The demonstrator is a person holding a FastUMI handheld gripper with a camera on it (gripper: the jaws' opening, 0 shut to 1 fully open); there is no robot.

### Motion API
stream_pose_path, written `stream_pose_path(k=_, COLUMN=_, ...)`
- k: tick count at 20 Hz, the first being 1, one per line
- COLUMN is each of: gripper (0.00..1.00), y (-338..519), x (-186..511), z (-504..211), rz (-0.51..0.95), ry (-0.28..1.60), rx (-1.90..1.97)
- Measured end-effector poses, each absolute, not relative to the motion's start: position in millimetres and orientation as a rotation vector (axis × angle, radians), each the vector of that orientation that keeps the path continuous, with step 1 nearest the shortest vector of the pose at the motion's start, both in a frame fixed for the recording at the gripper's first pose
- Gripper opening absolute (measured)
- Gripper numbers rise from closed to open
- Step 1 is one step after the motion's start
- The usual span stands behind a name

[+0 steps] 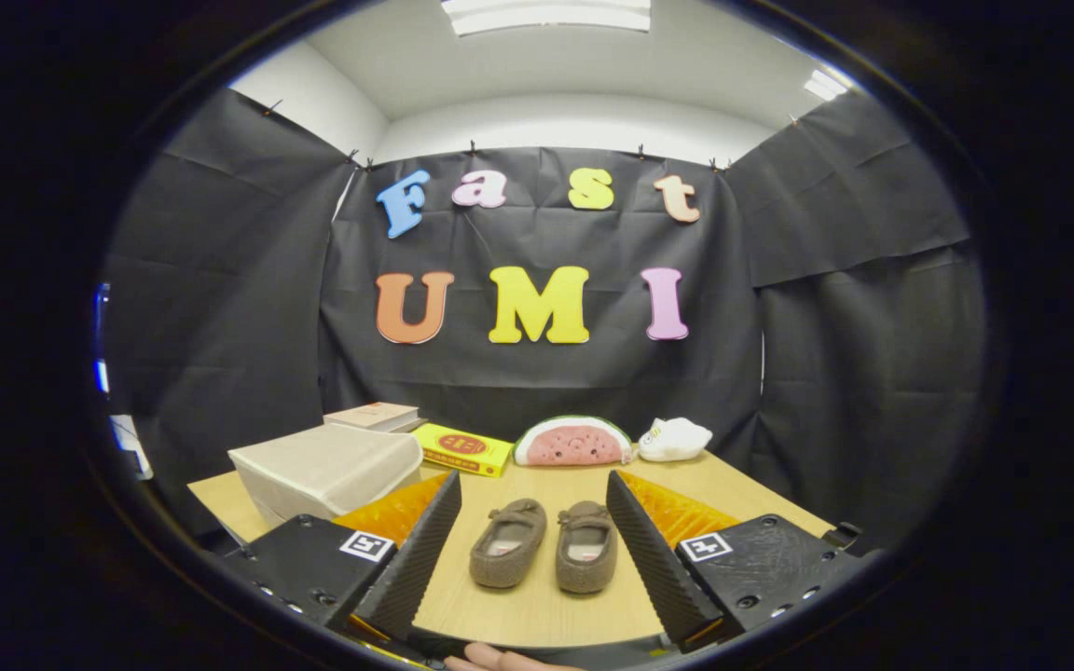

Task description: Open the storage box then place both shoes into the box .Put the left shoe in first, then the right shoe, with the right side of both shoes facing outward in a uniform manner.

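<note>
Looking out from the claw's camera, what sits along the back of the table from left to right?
Claw open, shoes between its fingers. Beyond: beige storage box → yellow book → watermelon-slice plush → white plush toy.

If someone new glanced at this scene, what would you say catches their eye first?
Probably the pair of brown slippers, lying side by side on the wooden table just ahead of the open gripper, framed between its jaws. Beyond them, near the table's far edge, sits a watermelon-slice plush with a white plush beside it. The closed beige storage box stands behind the left finger.
</note>
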State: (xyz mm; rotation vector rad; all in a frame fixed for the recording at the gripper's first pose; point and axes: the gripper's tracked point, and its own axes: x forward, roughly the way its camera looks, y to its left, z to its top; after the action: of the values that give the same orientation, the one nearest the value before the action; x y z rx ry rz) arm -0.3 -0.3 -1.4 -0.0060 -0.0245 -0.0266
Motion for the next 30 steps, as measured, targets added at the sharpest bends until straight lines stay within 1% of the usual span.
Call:
stream_pose_path(k=5, gripper=0.95, y=-12.0, x=6.5, z=-5.9, rz=-0.059, ry=-0.025, rx=0.000)
stream_pose_path(k=10, gripper=0.95, y=-9.9, x=23.5, z=-14.0, rz=-0.055, ry=-0.012, rx=-0.008)
stream_pose_path(k=16, gripper=0.95, y=21.9, x=76.9, z=-28.6, rz=0.069, ry=0.044, rx=0.014)
stream_pose_path(k=19, gripper=0.95, y=49.8, x=108.7, z=-32.4, rz=0.167, ry=0.088, rx=0.065)
stream_pose_path(k=22, gripper=0.95, y=80.4, x=141.0, z=-42.3, rz=0.276, ry=0.172, rx=0.138)
stream_pose_path(k=25, gripper=0.95, y=104.3, x=173.3, z=-51.4, rz=0.339, ry=0.243, rx=0.209)
stream_pose_path(k=30, gripper=0.95, y=150.1, x=202.1, z=-64.5, rz=0.505, ry=0.385, rx=0.393)
